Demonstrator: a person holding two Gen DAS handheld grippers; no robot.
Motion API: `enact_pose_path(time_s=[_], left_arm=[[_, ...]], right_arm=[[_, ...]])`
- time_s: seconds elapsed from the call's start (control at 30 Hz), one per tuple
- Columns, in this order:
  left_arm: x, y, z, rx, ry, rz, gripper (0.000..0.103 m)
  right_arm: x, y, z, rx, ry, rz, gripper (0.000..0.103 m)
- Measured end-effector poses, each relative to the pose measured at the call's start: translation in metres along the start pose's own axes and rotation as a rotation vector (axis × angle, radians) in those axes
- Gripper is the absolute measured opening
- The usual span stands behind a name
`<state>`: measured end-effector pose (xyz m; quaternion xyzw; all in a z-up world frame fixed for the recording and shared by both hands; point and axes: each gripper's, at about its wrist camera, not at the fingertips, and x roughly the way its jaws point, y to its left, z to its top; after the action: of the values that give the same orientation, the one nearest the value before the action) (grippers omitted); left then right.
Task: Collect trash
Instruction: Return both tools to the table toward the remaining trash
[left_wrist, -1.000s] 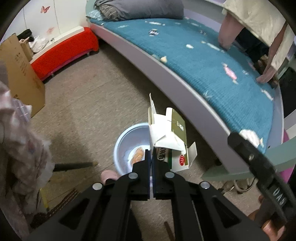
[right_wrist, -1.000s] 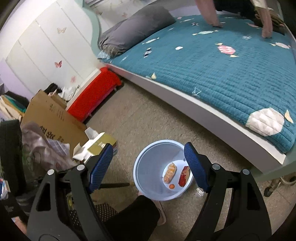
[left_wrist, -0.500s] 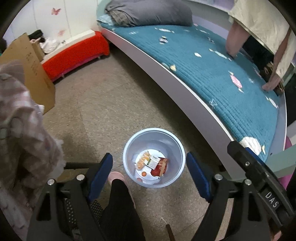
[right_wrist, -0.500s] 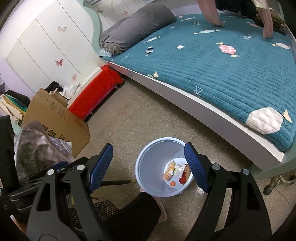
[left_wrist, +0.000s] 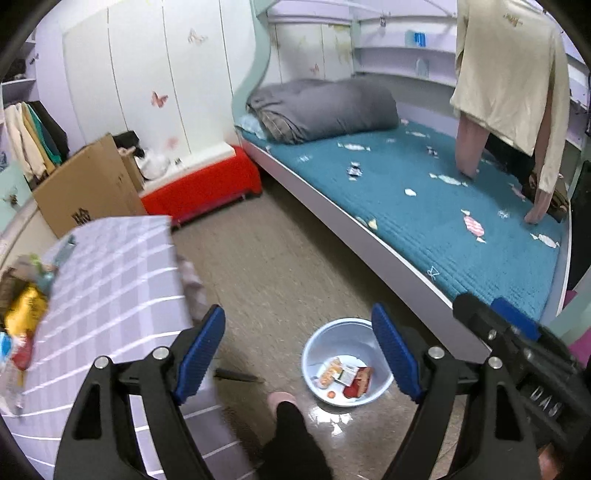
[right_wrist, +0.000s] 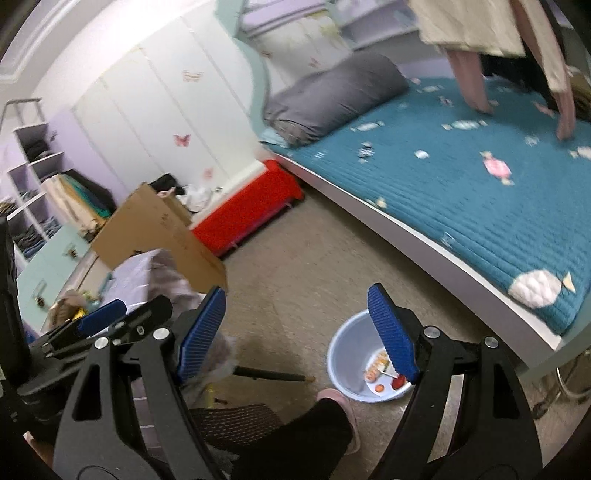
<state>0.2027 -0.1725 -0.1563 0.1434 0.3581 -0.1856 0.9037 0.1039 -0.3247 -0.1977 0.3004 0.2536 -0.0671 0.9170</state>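
While both grippers gape wide and empty, the left gripper hangs above the wrapper-filled blue basin on the floor.

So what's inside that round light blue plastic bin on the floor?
Inside the round light blue plastic bin: snack wrappers, orange and red, and a small orange bit. Anything underneath them is hidden.
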Motion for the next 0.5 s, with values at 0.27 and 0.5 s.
enact_pose_path(time_s=[0.27,0.5], left_arm=[[-0.075,0.105,-0.027,-0.106,-0.079,0.121,0.080],[-0.121,0.207,-0.075,-0.263,-0.102,0.273,0.080]], right_arm=[[-0.008,0.095,-0.014,-0.160,0.042,0.131,0.079],[0.009,0.196,-0.048,-0.330,0.134,0.239,0.079]])
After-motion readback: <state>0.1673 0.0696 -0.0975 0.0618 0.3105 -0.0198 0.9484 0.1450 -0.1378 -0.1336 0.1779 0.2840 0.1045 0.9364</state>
